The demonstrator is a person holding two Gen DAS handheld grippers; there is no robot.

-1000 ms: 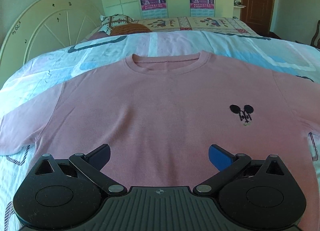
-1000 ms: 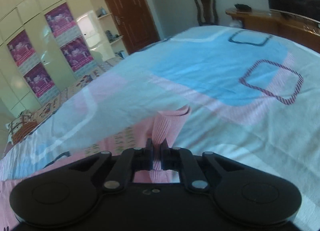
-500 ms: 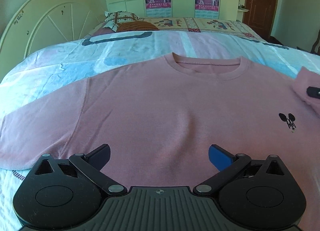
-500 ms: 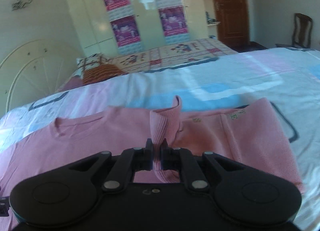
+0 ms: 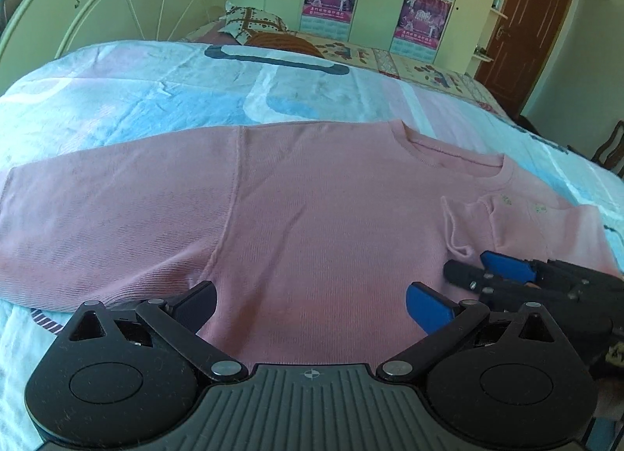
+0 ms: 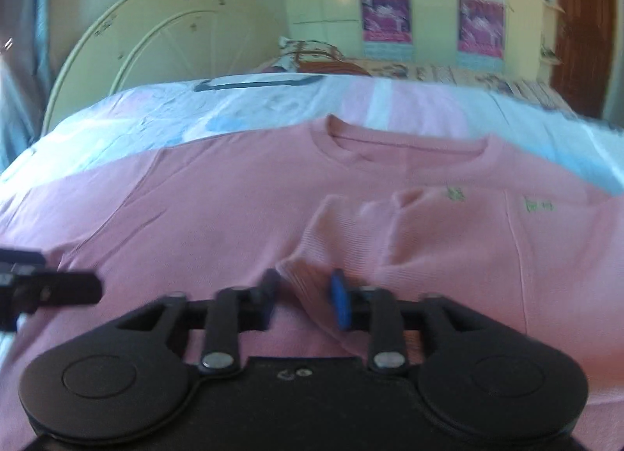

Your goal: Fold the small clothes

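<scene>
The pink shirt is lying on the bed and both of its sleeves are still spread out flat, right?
Not quite. The pink shirt does lie on the bed, but only one sleeve is spread flat. The left wrist view shows the other sleeve folded over the chest.

A pink knitted T-shirt (image 5: 312,217) lies flat on a bed with a blue and pink patterned sheet (image 5: 136,92), filling the middle of the frame. One pink sleeve (image 5: 89,224) is spread out at left. The other folded pink sleeve (image 6: 390,240) lies on top of the shirt, at right. A patterned pillow (image 5: 253,23) sits behind the shirt, at the top. A curved cream headboard (image 5: 117,2) stands at upper left.
</scene>
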